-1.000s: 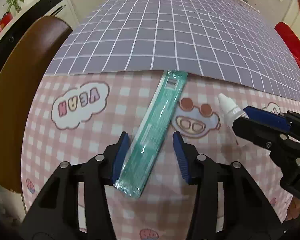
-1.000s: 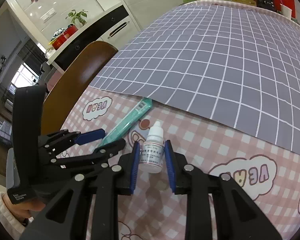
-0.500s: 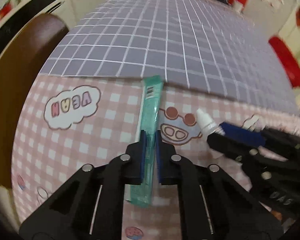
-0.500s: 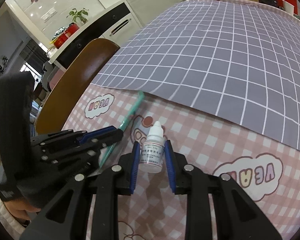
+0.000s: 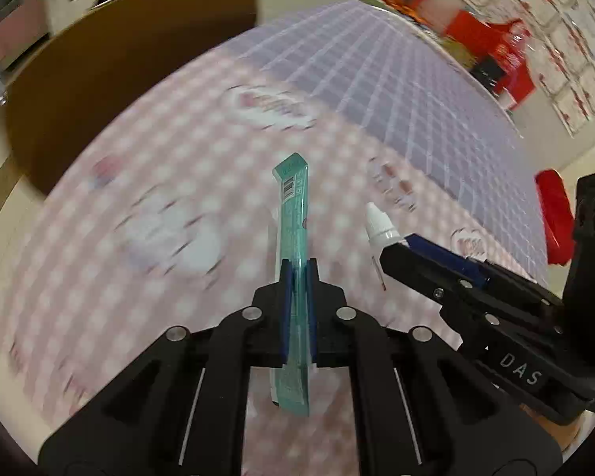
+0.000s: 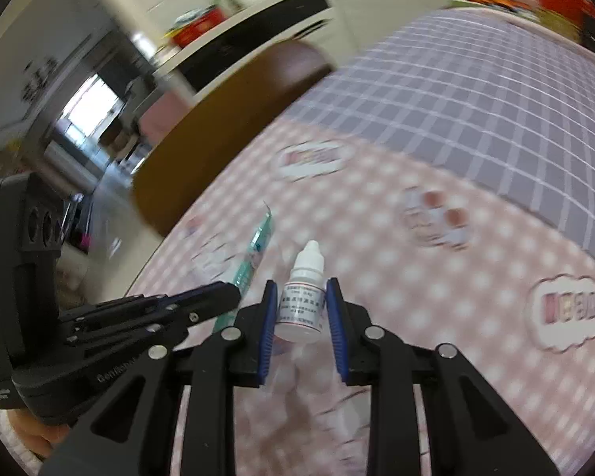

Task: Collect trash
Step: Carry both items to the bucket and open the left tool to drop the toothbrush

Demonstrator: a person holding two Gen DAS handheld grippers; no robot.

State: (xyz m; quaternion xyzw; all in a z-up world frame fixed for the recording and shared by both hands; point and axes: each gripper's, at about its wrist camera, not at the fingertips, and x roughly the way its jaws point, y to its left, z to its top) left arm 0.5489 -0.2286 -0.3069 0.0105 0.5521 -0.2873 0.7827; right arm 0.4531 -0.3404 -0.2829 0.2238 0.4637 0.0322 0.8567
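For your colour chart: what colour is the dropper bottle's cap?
White; the cap shows best in the right wrist view.

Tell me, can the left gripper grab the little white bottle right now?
Probably not. The left gripper is shut on the green packet, so its jaws are full, and the right gripper already clamps the white bottle.

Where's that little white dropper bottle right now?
The dropper bottle is clamped in the right gripper, held above the pink checked tablecloth, just right of the green packet.

Left tongs [image 5: 297, 277], bottom centre of the left view, are clamped on a packet [image 5: 293, 214]; right tongs [image 6: 300, 309], bottom centre of the right view, grip a dropper bottle [image 6: 303, 301].
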